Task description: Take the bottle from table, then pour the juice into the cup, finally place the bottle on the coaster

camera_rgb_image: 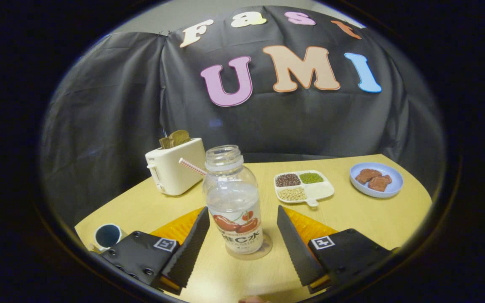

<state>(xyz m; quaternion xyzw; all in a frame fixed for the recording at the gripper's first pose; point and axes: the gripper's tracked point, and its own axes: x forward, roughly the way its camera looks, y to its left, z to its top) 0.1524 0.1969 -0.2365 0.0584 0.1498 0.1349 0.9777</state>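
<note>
A clear, uncapped bottle (pixel 234 202) with a cherry label stands upright on the wooden table (pixel 352 219), partly filled with clear liquid. Its base rests on a thin, clear round coaster (pixel 266 251). My gripper (pixel 242 210) is open, with the bottle between the two fingers. The left finger (pixel 190 248) is very close to the bottle's side, and the right finger (pixel 295 246) stands a clear gap away. A white cup (pixel 107 235) with a dark inside sits to the left, beside the left finger.
A white toaster (pixel 175 166) with bread in its slots stands behind the bottle, and a striped straw (pixel 192 167) pokes out in front of it. Further right are a white divided dish (pixel 303 187) of beans and a blue plate (pixel 376 179) with brown pieces.
</note>
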